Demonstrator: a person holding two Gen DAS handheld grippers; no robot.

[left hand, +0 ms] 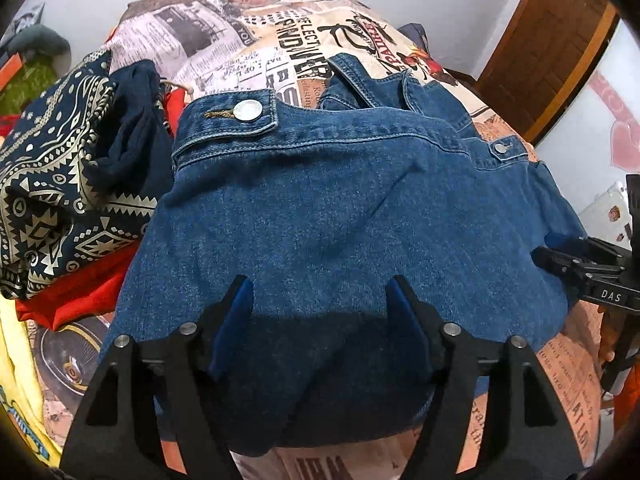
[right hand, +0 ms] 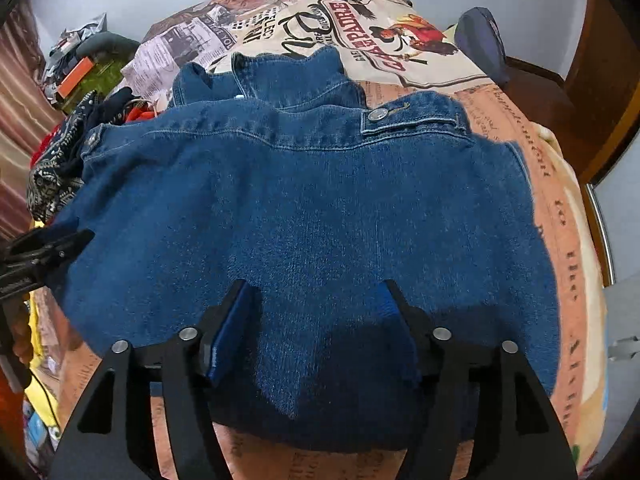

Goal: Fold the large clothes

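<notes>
Across the newsprint-patterned bedspread (left hand: pixel 256 56) a blue denim jacket (left hand: pixel 340 208) is spread flat, its hem band with a metal button (left hand: pixel 248 111) turned away from both cameras. The left gripper (left hand: pixel 320 300) is held over the near edge of the denim with its blue-padded fingers (left hand: pixel 236 312) spread apart and nothing pinched between them. The right gripper (right hand: pixel 316 304) is likewise held wide apart above the cloth; whether its tips touch the fabric cannot be told. A pile of folded clothes (left hand: pixel 68 176), patterned navy over red, is seen just beside the jacket's left edge.
</notes>
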